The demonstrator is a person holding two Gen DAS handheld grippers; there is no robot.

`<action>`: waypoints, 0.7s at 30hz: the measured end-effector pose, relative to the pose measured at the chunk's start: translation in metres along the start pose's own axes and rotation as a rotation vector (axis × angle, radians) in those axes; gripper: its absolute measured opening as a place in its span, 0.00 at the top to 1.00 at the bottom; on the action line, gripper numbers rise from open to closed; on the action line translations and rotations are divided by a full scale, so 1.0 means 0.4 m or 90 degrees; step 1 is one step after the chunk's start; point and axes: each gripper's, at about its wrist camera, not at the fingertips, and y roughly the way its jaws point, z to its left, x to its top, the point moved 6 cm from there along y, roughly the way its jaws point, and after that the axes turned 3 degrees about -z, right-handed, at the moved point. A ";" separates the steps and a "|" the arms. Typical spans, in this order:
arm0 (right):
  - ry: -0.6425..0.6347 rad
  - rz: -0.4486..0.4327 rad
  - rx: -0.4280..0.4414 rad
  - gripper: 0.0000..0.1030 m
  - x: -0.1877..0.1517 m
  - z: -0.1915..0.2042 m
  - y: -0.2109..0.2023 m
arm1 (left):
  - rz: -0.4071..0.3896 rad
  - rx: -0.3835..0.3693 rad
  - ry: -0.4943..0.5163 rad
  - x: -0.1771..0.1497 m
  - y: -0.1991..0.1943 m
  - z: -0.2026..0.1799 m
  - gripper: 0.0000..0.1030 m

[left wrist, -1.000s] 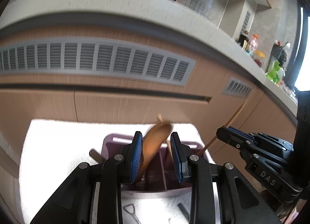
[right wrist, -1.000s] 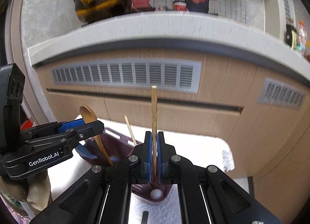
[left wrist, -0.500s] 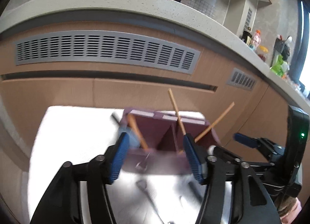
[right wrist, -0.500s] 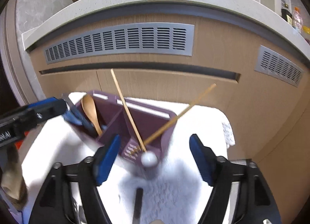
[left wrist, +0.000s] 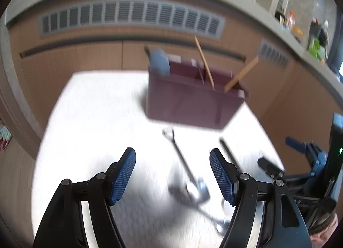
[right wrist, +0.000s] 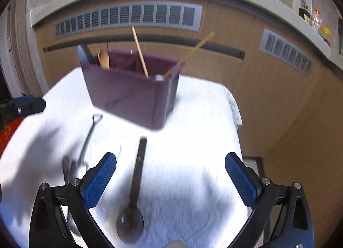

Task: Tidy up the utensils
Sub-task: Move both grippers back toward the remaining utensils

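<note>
A maroon utensil holder [right wrist: 133,93] stands on a white cloth [right wrist: 193,145]; it also shows in the left wrist view [left wrist: 188,102]. It holds two wooden chopsticks [right wrist: 140,51], a wooden spoon [right wrist: 104,59] and a blue utensil [left wrist: 159,62]. A black spoon [right wrist: 134,194] lies on the cloth between my right gripper's [right wrist: 171,181] wide-open fingers. A metal utensil [left wrist: 184,166] lies ahead of my left gripper [left wrist: 172,179], which is open and empty.
Wooden cabinet fronts with grey vents [right wrist: 128,17] rise behind the cloth. The cloth's right edge [right wrist: 235,115] drops off toward the cabinet. The other gripper shows at the right of the left wrist view [left wrist: 304,162] and at the left of the right wrist view [right wrist: 21,107].
My right gripper let go of a chopstick into the holder, and my left released the wooden spoon. Both opened wide and pulled back and down toward the cloth.
</note>
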 end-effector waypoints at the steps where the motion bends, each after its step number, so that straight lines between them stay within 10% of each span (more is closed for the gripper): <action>1: -0.002 0.007 -0.005 0.03 -0.020 0.000 -0.002 | 0.015 -0.001 0.002 -0.026 0.008 -0.004 0.30; 11: 0.019 0.022 0.003 0.02 -0.148 -0.008 -0.046 | 0.105 -0.067 0.062 -0.150 0.054 -0.073 0.30; 21: 0.072 0.018 0.042 0.01 -0.183 -0.021 -0.049 | 0.188 -0.214 0.095 0.002 0.237 -0.175 0.30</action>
